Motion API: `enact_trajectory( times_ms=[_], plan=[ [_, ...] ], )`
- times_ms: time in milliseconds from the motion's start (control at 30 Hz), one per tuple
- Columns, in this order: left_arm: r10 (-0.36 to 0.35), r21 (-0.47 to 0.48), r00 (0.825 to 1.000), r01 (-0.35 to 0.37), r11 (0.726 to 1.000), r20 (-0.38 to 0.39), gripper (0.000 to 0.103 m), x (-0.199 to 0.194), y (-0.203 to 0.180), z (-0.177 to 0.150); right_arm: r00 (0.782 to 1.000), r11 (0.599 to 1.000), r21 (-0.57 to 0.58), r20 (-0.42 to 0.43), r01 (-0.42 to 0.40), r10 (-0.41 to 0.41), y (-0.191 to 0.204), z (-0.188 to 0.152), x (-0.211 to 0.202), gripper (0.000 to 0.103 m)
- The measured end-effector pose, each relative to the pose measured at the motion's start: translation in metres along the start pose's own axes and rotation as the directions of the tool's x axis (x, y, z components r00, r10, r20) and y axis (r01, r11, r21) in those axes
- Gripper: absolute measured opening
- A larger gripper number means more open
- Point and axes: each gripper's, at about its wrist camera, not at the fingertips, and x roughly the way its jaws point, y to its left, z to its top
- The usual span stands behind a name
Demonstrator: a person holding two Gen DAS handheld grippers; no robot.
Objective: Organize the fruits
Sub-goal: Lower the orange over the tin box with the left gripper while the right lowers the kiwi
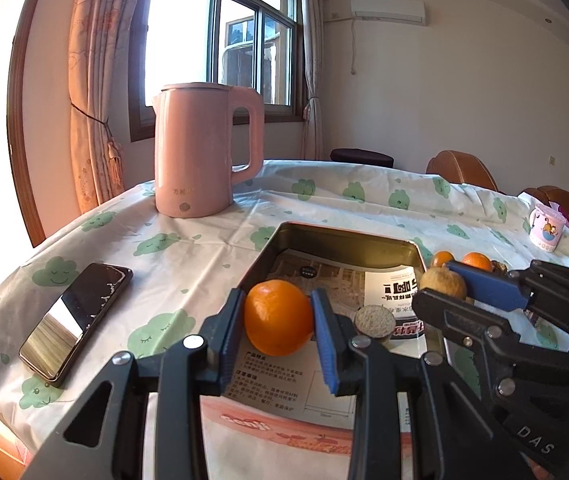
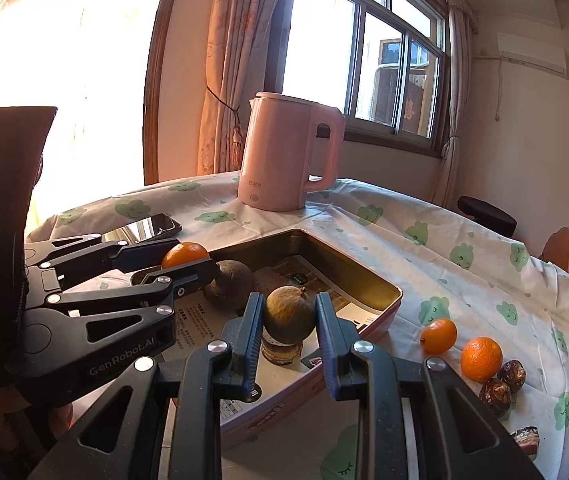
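Observation:
My left gripper (image 1: 277, 300) is shut on a round orange (image 1: 276, 328), held just above the near left part of an open gold tin box (image 1: 348, 234) lined with printed paper. My right gripper (image 2: 289, 304) is shut on a brown-green round fruit (image 2: 288, 320) over the same tin (image 2: 344, 268), above a small round cake (image 2: 280, 352). A darker brown fruit (image 2: 230, 286) lies in the tin. Each gripper shows in the other's view: the right gripper (image 1: 438, 282) with its fruit, the left gripper (image 2: 188, 256) with the orange. Two loose oranges (image 2: 438, 335) (image 2: 481, 358) lie on the tablecloth right of the tin.
A pink kettle (image 1: 200, 148) stands behind the tin and a phone (image 1: 76, 320) lies at the left. Brown dried fruits (image 2: 500, 390) sit near the loose oranges. A small pink cup (image 1: 546, 228) is at the far right, with chairs past the table edge.

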Motion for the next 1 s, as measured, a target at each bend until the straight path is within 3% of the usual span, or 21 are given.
enact_trajectory(
  times_ms=[1000],
  plan=[
    [0.017,0.034,0.997,-0.014,0.999,-0.078,0.036,0.017,0.000,-0.012,0.985,0.996,-0.036,-0.154,-0.078,0.072,0.011,-0.003,0.028,0.028]
  ],
)
